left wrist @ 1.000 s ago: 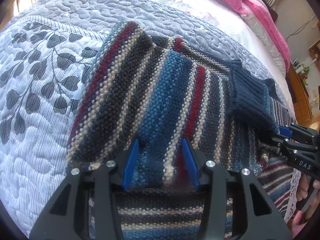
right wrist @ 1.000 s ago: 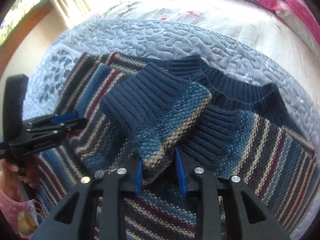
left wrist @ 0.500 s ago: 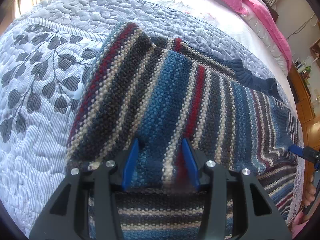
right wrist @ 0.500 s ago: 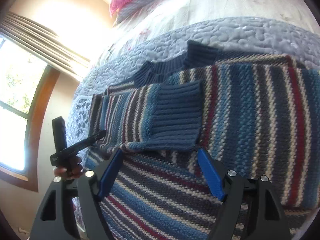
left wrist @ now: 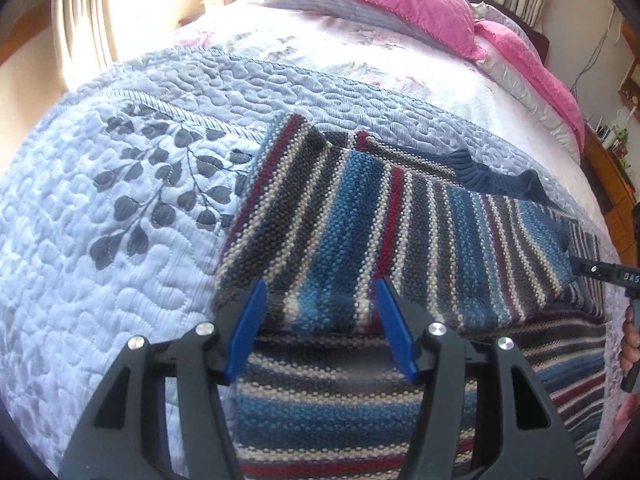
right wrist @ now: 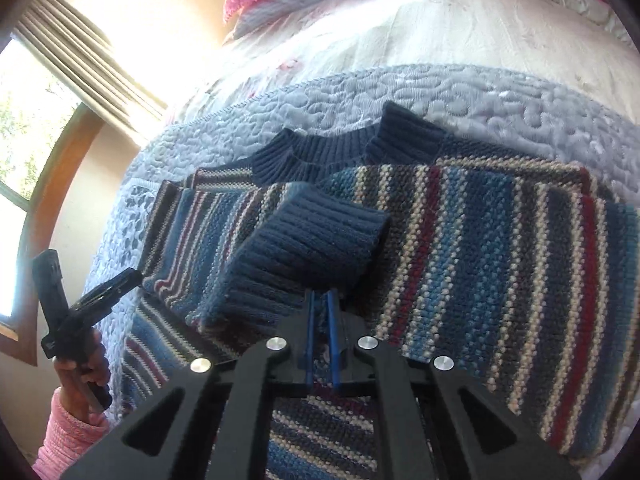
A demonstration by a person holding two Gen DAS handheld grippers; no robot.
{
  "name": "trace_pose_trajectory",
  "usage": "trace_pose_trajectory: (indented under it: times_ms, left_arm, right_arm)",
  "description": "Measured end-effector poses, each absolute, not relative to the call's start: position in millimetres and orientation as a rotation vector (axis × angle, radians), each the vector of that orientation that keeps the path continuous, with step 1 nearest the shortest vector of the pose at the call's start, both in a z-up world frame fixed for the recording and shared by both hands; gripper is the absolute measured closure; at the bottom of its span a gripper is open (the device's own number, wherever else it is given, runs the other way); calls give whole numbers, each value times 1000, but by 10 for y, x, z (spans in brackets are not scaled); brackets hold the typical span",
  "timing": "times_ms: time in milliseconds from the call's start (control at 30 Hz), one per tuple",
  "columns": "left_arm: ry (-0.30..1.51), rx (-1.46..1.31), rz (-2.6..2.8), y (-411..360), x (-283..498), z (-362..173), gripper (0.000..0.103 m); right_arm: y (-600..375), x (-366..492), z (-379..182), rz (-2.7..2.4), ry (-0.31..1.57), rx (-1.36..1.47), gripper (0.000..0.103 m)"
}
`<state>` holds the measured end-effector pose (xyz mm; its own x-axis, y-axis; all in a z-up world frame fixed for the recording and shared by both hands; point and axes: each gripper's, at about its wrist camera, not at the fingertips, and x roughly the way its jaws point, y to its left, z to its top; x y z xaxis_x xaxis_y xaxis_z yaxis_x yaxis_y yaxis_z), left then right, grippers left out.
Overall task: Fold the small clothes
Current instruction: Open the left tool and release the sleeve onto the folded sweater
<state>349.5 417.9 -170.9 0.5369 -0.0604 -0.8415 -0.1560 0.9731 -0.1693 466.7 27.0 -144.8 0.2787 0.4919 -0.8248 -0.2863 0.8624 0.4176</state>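
Sweater [right wrist: 480,248] cuff [right wrist: 304,256] pinched by right gripper [right wrist: 321,300], marked "DAS"; left gripper [left wrist: 320,292] fingers spread.

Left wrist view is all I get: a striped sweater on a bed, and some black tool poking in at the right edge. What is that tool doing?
Observer: That is the right gripper. Its jaws are shut on the sweater, at the near edge of a sleeve end.
Operator: A sleeve end? I can't make one out.
Observer: The navy ribbed cuff lies folded across the striped front, below the collar.
Operator: Who holds my camera?
Observer: A hand in a pink sleeve grips the left gripper.
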Motion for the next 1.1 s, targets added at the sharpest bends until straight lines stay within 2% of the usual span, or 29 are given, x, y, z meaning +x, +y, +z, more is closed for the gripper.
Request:
trace_pose_trajectory:
  times_ms: [133,367,400,433,467,533,667,733,867,900,1000,1100]
  left_arm:
    - [1019,-163,79,4125,3510,-1750,45]
    - [1020,-135,79,3982,3530,-1792,43]
    - [1018,-124,78,3963,3531,-1783,43]
    - [1013,-113,78,3961,3530,-1765,43]
    - [1006,-107,78,3935,3537,-1755,43]
    - [1000,-112,71,3929,3558,-1737,40]
    - [1027,-129,62,3916,3642,-1805,40]
    - [1043,-127,64,3910,3683,-1870,39]
    - [1057,-152,64,3932,3703,-1952,38]
    - [1053,-151,62,3933,3693,-1938,38]
    - [1024,-136,56,3926,3661,-1853,37]
    - [1013,-119,55,3920,3660,-1828,37]
  right_arm:
    - [-16,4609,-1308,488,1137,249,101]
    - [-167,4549,-1451,393,1159,175,103]
    - [-200,4552,-1486,399,1174,192,100]
    - [-219,4556,-1505,405,1187,206,92]
    - [-227,4563,-1511,416,1191,222,77]
    - [-257,4580,-1510,435,1182,272,64]
    - [-235,4662,-1558,521,1214,403,55]
    - [-137,4680,-1618,530,1239,395,55]
    - [69,4648,-1672,553,1256,312,83]
    - [61,4631,-1627,570,1240,319,87]
    - [-52,4583,-1436,576,1171,343,89]
    - [-121,4525,-1350,471,1138,239,90]
